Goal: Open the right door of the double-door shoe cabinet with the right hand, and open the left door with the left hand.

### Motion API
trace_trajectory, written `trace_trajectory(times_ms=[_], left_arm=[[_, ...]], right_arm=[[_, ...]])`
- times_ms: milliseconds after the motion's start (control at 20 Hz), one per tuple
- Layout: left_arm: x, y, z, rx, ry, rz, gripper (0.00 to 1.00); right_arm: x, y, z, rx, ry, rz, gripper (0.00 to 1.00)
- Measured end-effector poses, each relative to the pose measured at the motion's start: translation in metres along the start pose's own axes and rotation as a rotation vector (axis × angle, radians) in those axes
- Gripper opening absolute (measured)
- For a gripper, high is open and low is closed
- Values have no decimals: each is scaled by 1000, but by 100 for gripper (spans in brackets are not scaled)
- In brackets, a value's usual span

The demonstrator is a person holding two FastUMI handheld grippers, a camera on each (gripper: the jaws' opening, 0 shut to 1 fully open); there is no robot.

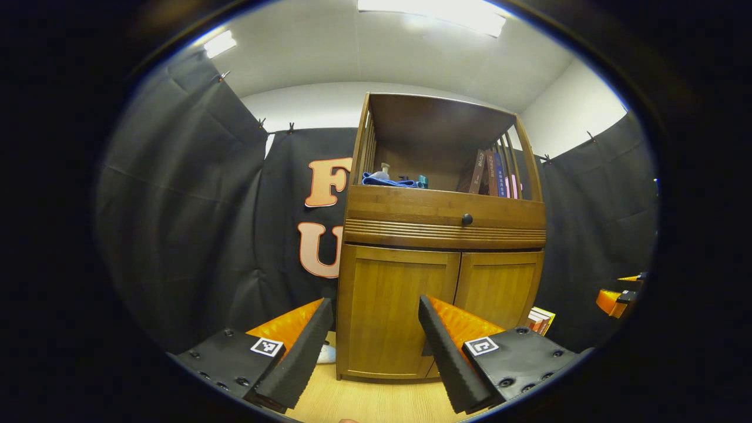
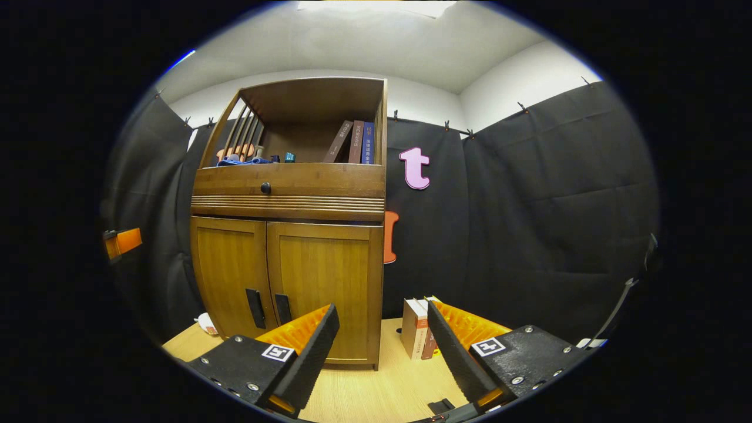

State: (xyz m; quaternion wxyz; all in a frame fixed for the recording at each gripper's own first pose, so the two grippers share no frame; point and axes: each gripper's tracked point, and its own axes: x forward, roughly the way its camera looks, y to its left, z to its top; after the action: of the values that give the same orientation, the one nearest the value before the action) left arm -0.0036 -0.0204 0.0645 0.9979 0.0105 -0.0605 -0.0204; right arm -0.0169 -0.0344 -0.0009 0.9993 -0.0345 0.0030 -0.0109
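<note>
The wooden shoe cabinet (image 1: 443, 232) stands ahead with both lower doors closed. In the left gripper view its left door (image 1: 390, 276) is straight in front of my left gripper (image 1: 375, 301), which is open, empty and short of the wood. The right door (image 1: 499, 285) is beside it. In the right gripper view the left door (image 2: 226, 267) and right door (image 2: 326, 273) each carry a dark vertical handle (image 2: 255, 308) by the centre seam. My right gripper (image 2: 382, 305) is open and empty, off the cabinet's right corner. Each view catches the other gripper (image 1: 617, 299) at its edge.
A drawer with a dark knob (image 2: 265, 188) sits above the doors, and the open shelf holds books (image 2: 355, 141) and a blue cloth (image 1: 388, 182). More books (image 2: 417, 329) stand on the wooden floor (image 2: 364, 393) right of the cabinet. A small white object (image 2: 205, 323) lies at its left.
</note>
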Motion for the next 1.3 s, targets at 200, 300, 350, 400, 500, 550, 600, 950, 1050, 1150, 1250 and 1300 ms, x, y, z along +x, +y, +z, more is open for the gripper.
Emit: trace_trajectory(times_ms=[200,300,350,400,500,550,600,950,1050,1150,1250,1300], left_arm=[[-4,7,-2,5,-1,-4,95],[-5,11,-1,4,-8,-4,94],[-6,14,-1,7,-10,0,94],[-8,17,-1,12,-9,6,94],[-10,23,-1,23,-11,20,94],[-11,25,-1,28,-13,24,94],[-13,26,0,32,-14,25,94],[-12,34,-2,22,-12,43,94],[-11,35,-2,32,-13,45,99],[-10,33,-3,34,-15,42,97],[-7,29,-5,34,-8,35,98],[-5,28,-6,32,-5,32,99]], right_arm=[[2,7,0,12,-9,15,100],[4,14,1,11,-13,23,100],[5,17,1,10,-13,26,100],[5,19,0,10,-13,29,94],[7,21,0,11,-11,34,94],[7,23,0,11,-9,35,94],[7,24,-2,8,-6,37,94],[6,28,-1,1,-1,38,94],[6,27,0,-4,-4,35,94],[9,27,0,-15,-8,31,94],[13,31,-4,-21,3,30,94],[15,36,-6,-15,7,38,94]])
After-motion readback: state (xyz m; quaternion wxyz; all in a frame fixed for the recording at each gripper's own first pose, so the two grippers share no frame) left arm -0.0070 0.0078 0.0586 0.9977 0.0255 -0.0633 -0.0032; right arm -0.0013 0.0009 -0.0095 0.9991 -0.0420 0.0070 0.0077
